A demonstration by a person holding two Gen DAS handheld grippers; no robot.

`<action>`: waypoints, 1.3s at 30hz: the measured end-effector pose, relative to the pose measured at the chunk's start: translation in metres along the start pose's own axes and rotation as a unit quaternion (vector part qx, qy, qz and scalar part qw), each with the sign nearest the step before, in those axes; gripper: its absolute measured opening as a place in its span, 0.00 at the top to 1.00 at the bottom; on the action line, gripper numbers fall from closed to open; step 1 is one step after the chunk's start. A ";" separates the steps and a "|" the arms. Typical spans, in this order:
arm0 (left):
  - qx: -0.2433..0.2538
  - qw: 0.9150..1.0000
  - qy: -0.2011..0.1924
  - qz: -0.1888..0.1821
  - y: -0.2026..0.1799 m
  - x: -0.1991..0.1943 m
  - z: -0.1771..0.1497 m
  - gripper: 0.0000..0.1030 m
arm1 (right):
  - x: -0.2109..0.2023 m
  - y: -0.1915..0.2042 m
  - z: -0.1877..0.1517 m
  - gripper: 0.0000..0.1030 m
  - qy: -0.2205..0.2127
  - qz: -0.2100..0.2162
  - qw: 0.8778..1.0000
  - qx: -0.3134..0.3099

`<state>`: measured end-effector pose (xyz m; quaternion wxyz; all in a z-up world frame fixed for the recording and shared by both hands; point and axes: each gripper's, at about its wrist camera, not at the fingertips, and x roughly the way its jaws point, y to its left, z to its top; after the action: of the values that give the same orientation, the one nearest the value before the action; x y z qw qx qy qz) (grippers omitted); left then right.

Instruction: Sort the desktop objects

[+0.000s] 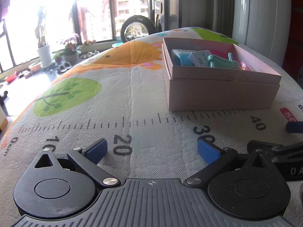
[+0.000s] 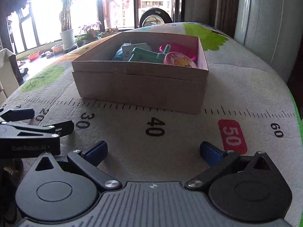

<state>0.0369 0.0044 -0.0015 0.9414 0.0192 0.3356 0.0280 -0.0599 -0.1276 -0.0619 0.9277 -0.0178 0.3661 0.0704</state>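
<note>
One pink cardboard box (image 2: 140, 87) is seen ahead of the right tool (image 2: 153, 151), its lid nested beneath it as a base, its top open. It is set on a play mat (image 1: 132, 98) printed with a ruler scale, green trees and an orange animal. Inside the box, a small heap is made out: a teal plastic piece (image 2: 145, 55) lying across the middle, a white-and-blue carton (image 1: 200, 57) beyond it, a magenta item (image 2: 181, 50) towards the far right corner, and a pink round disc (image 2: 180, 60) with a yellow picture against the near right wall. A second blue-and-white packet (image 1: 180, 56) is glimpsed from the left wrist view, at the far left of the pile.

The left tool (image 1: 151, 151) is held low over the mat and tilted downward, with the box ahead of it and off to its right. Its blue-padded fingers (image 1: 97, 150) are spread wide, and nothing is found between them. The right tool is angled down likewise, just beside the left one, the box straight in front. Its jaws are fully released, with bare mat alone showing in the gap.

Two tools are counted, one box, and at least five things within it.
</note>
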 end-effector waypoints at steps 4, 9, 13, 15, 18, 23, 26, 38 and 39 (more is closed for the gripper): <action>0.025 1.000 -0.008 0.002 -0.008 -0.001 0.000 0.00 | -0.003 -0.002 -0.003 0.00 -0.007 -0.013 1.000 0.014; 0.017 0.999 0.001 -0.041 -0.001 0.001 0.001 0.00 | -0.007 -0.009 -0.007 0.00 -0.019 -0.018 0.999 0.036; 0.023 0.999 -0.001 -0.035 -0.005 0.000 -0.001 0.00 | -0.006 -0.007 -0.007 0.00 -0.019 -0.049 0.998 0.034; 0.019 0.999 0.000 -0.037 -0.004 0.000 -0.001 0.00 | -0.008 -0.005 -0.010 0.00 -0.027 -0.054 0.998 0.034; 0.009 0.999 0.003 -0.046 0.001 0.001 -0.001 0.00 | -0.008 -0.006 -0.011 0.00 -0.028 -0.053 0.998 0.035; 0.009 0.999 0.003 -0.045 0.003 0.000 -0.002 0.00 | -0.008 -0.005 -0.011 0.00 -0.028 -0.053 0.998 0.034; 0.008 0.999 0.003 -0.046 0.003 0.000 -0.002 0.00 | -0.008 -0.005 -0.011 0.00 -0.028 -0.053 0.998 0.034; 0.009 0.999 0.003 -0.045 0.003 0.000 -0.002 0.00 | -0.009 -0.005 -0.012 0.00 -0.028 -0.053 0.998 0.035; 0.009 0.999 0.003 -0.045 0.003 0.000 -0.002 0.00 | -0.009 -0.005 -0.012 0.00 -0.028 -0.053 0.998 0.035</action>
<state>0.0352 0.0076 -0.0025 0.9405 0.0124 0.3390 -0.0178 -0.0731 -0.1347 -0.0647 0.9401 -0.0030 0.3408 0.0088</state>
